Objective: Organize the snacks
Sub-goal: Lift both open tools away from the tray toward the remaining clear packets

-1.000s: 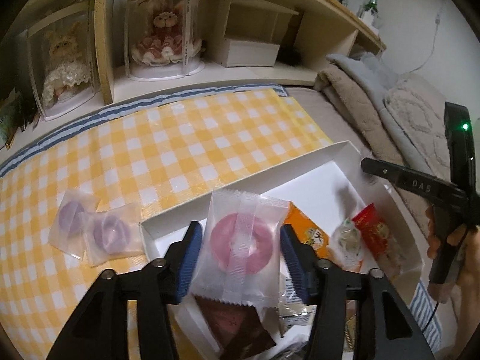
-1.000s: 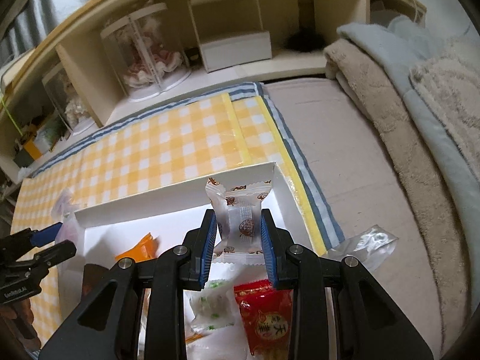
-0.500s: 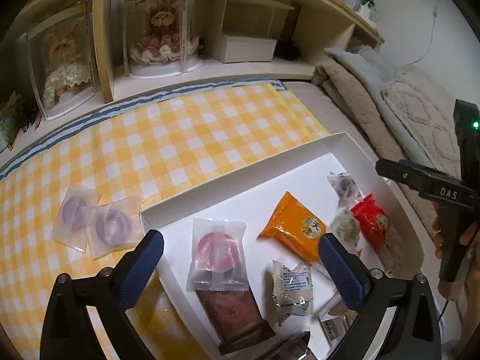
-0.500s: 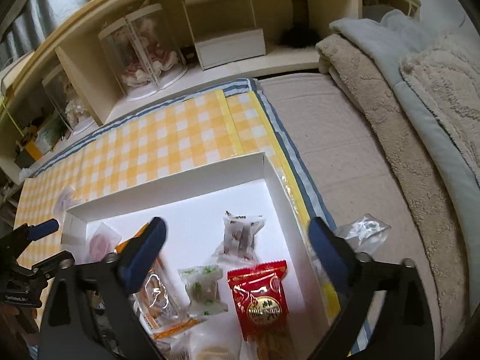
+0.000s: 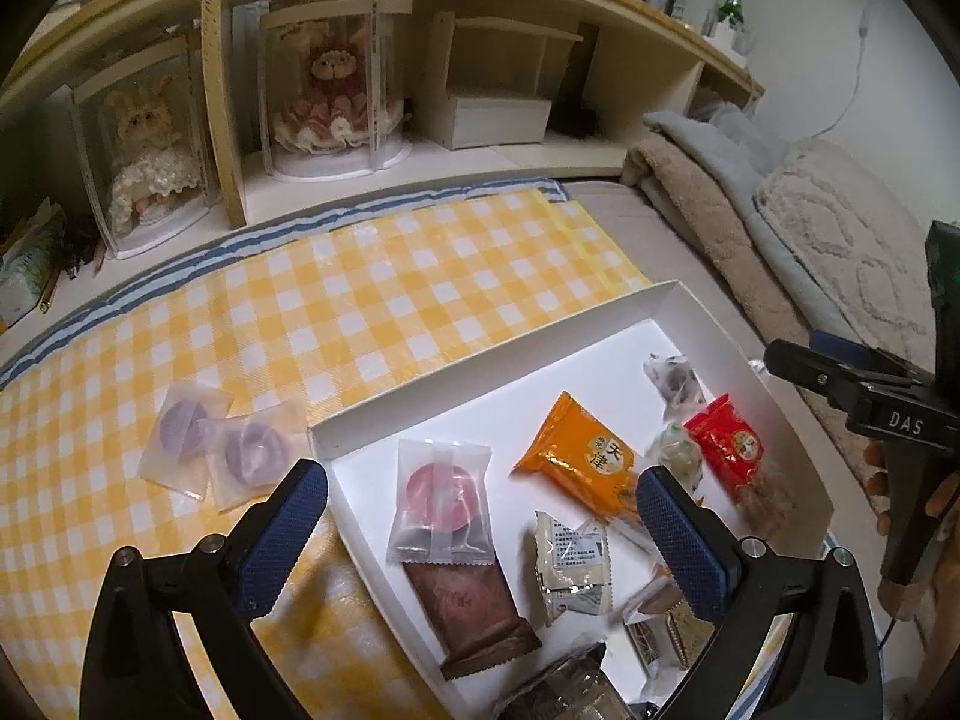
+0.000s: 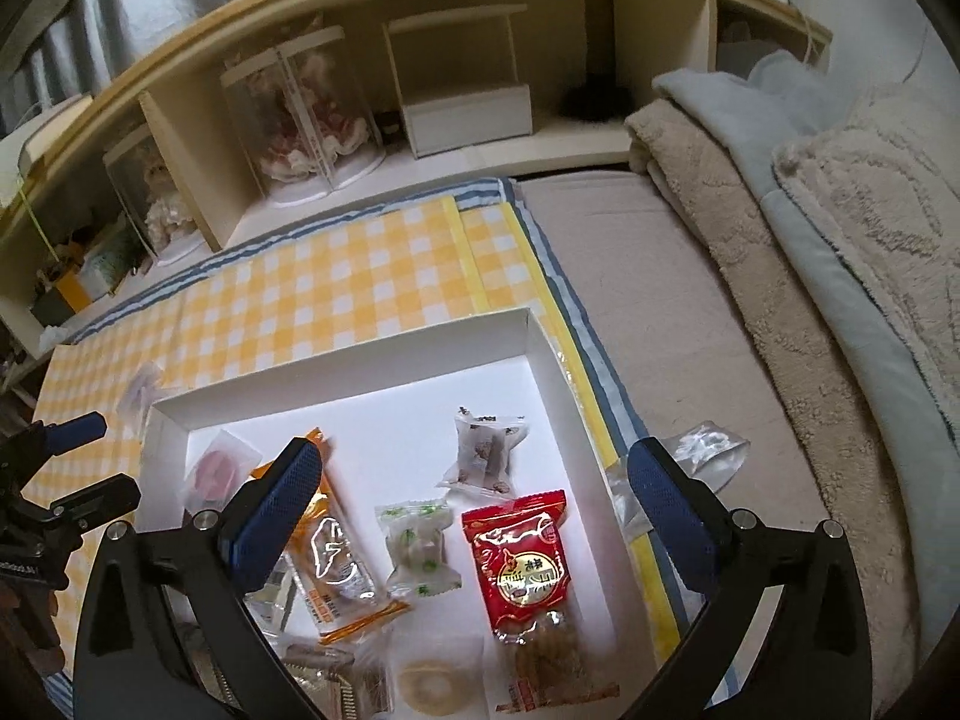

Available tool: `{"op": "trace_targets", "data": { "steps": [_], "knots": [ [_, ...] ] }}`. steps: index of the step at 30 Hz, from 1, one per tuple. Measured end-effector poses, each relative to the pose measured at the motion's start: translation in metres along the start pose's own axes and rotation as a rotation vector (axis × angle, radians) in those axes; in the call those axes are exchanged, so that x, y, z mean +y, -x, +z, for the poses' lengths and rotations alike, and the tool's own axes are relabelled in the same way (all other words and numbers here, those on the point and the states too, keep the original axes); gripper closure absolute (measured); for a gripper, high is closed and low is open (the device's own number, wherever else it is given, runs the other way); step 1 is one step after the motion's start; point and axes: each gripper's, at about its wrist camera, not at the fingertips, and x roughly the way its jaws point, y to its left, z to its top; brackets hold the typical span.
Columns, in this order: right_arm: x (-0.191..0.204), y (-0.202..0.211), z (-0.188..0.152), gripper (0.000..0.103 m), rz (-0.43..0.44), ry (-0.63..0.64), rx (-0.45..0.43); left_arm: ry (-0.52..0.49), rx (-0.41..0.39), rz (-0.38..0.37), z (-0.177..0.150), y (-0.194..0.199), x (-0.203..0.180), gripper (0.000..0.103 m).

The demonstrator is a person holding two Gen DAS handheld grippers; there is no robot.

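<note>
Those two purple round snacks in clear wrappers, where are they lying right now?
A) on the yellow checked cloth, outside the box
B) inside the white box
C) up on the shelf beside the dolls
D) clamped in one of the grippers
A: the two purple snacks lie on the yellow checked cloth, just left of the white box, with nothing gripping them.

I'm looking into a home, most likely a bedroom. I see a low wooden shelf unit [image 5: 540, 18] running along the wall, its cubbies holding two dressed dolls in clear display cases [image 5: 330, 90], a small white drawer box [image 5: 501, 120] and oddments at the left end. Folded fleecy blankets [image 6: 810, 228] lie piled on a beige mattress-like surface [image 6: 648, 300], and a yellow checked cloth [image 5: 300, 324] is spread across it.
</note>
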Motion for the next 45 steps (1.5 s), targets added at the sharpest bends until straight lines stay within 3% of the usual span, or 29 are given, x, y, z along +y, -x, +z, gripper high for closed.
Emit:
{"op": "trace_targets", "data": {
  "steps": [15, 27, 37, 43, 45],
  "knots": [
    [0.025, 0.052, 0.009, 0.0, 0.02, 0.029, -0.106, 0.007, -0.105, 0.008, -0.002, 0.067, 0.007, 0.0],
    [0.076, 0.075, 0.011, 0.0, 0.084, 0.098, -0.184, 0.029, -0.207, 0.042, -0.012, 0.124, 0.046, 0.0],
    [0.129, 0.054, 0.004, 0.0, 0.144, 0.166, -0.162, 0.085, -0.208, 0.075, -0.031, 0.141, 0.1, 0.0],
    [0.169, 0.035, 0.021, 0.0, 0.211, 0.309, -0.149, 0.124, -0.166, 0.044, -0.014, 0.125, 0.145, 0.001],
    [0.177, 0.025, 0.028, 0.0, 0.239, 0.32, -0.135, 0.12, -0.139, 0.032, -0.008, 0.113, 0.156, 0.006]
  ]
}}
